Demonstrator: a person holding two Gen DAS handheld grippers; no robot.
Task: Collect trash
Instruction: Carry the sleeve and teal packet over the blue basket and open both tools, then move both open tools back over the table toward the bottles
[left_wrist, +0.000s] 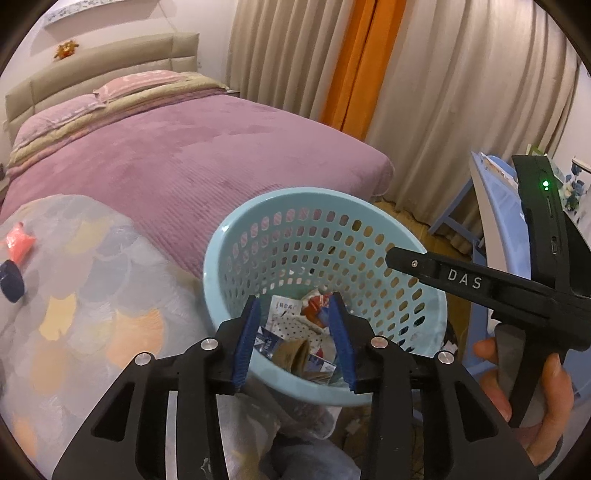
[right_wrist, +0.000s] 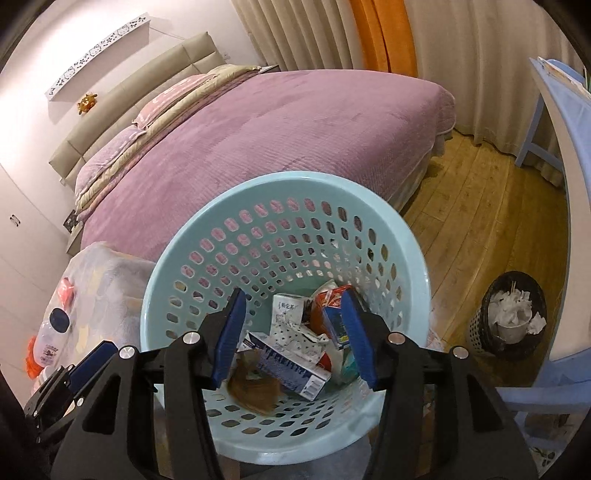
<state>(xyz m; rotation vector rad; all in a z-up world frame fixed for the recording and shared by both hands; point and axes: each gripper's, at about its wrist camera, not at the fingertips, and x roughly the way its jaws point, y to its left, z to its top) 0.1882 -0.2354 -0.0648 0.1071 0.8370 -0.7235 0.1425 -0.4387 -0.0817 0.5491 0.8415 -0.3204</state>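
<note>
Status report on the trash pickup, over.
Both claws open and empty: left claw, right claw, over the blue basket. Cartons and wrappers already inside. Nothing in the way.

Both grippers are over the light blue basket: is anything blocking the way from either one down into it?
Nothing visible does. The left gripper and right gripper both stand open and empty above the basket, whose mouth is uncovered, with cartons and wrappers lying on its bottom.
</note>
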